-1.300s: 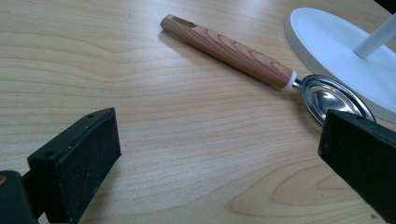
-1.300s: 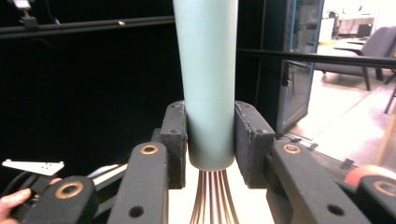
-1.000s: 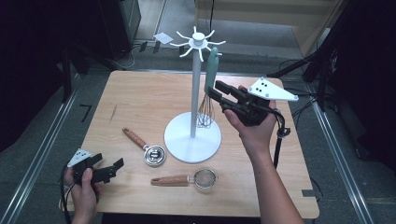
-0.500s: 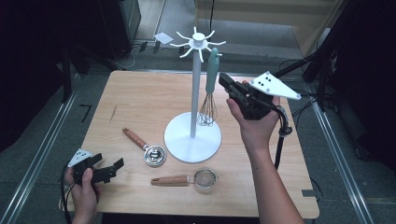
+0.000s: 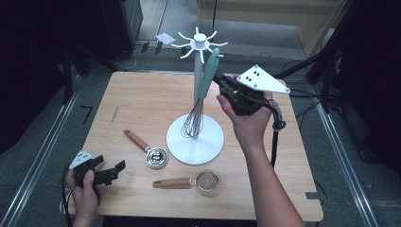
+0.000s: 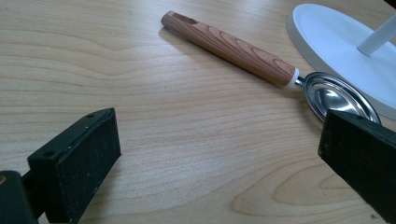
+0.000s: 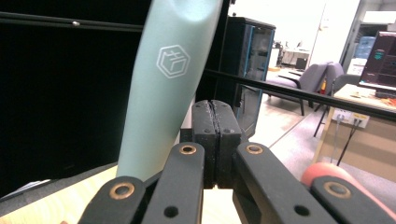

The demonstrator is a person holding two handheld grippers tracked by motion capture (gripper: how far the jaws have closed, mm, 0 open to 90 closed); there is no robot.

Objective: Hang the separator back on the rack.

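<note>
A whisk (image 5: 206,75) with a pale teal handle (image 7: 163,93) hangs tilted from a hook of the white rack (image 5: 195,137), its wires in front of the pole. My right gripper (image 5: 220,80) is raised beside the handle's right side. In the right gripper view its jaws (image 7: 215,112) are pressed together with nothing between them, and the handle stands just to their left. My left gripper (image 5: 113,169) rests open at the table's near left corner. In the left gripper view it (image 6: 219,140) faces a wooden-handled metal scoop (image 6: 233,46).
The scoop (image 5: 153,155) lies left of the rack's round base (image 6: 336,42). A small wooden-handled strainer (image 5: 201,181) lies in front of the base. The wooden table (image 5: 142,104) ends close behind my left hand. Cables trail off the right edge.
My right gripper has risen along the whisk handle and its jaws have come together empty. The whisk's wire end has swung left toward the pole. The left gripper has not moved.
</note>
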